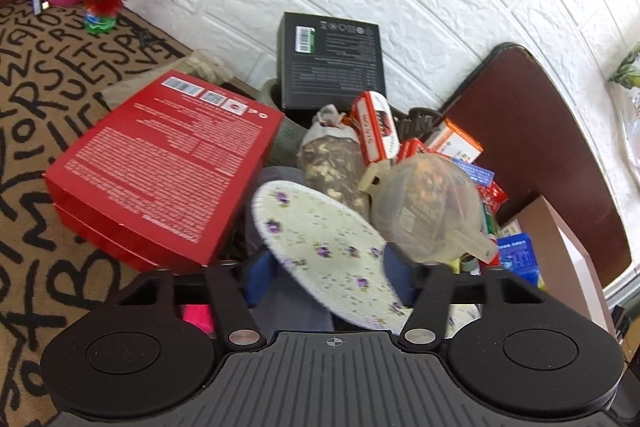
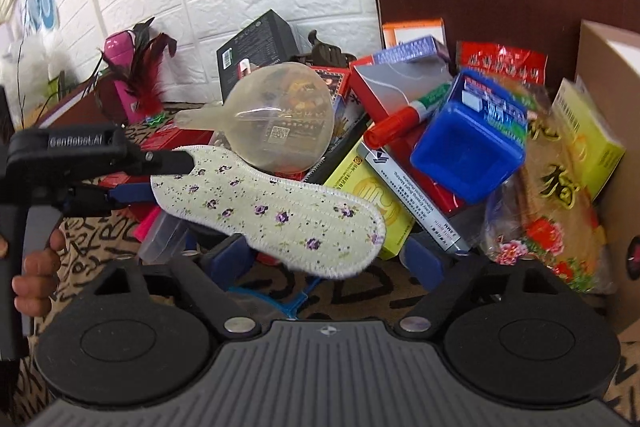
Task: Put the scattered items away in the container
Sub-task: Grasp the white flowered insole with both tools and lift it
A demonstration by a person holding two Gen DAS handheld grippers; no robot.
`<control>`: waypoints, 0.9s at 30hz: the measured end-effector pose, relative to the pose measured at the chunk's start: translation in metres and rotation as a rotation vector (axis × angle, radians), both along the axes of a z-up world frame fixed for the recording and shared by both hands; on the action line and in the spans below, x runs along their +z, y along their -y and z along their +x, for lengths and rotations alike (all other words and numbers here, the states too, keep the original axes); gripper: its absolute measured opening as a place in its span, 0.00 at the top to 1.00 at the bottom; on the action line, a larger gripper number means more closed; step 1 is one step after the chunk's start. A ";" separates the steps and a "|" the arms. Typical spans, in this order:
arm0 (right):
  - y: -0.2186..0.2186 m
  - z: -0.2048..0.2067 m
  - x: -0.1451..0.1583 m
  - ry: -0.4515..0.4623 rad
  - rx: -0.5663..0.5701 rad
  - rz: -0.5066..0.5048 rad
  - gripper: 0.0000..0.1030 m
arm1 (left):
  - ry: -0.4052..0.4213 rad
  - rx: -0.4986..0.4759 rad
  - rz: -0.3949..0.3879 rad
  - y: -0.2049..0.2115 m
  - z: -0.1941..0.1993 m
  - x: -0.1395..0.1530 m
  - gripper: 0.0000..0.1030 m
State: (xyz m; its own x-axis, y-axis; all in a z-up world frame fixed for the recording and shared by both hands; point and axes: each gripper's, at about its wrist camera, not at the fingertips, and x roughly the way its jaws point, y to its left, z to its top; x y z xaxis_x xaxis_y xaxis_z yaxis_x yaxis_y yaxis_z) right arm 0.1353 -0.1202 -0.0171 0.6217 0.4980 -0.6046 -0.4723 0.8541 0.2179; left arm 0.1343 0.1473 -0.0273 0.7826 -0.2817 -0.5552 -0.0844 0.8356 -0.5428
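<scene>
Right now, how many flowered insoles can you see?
1. The flowered insole is held at its heel by the left claw, in front of the pile; another may be hidden inside it.

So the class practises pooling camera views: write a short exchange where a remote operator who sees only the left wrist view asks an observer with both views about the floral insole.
Operator: The floral insole fills the left gripper in my view. Where does its far end reach?
Observer: Its toe end hangs in front of the right gripper, whose jaws stand open.
Operator: Is anything on the pile hidden from me?
Observer: A red-capped marker lies tilted on the boxes, just left of a blue tub.
</scene>
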 end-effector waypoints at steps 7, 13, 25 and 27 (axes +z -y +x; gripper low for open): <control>0.002 -0.002 0.002 -0.006 -0.041 0.020 0.44 | -0.001 0.005 0.068 0.006 0.003 0.004 0.80; 0.019 -0.017 0.012 0.001 -0.056 0.030 0.77 | 0.049 -0.001 0.112 0.021 -0.019 0.021 0.95; 0.072 -0.086 0.018 0.002 -0.089 0.021 0.86 | 0.027 -0.135 0.094 0.068 -0.080 0.016 0.96; 0.083 -0.096 0.016 -0.004 -0.105 0.015 0.87 | 0.015 -0.161 0.095 0.079 -0.087 0.011 0.96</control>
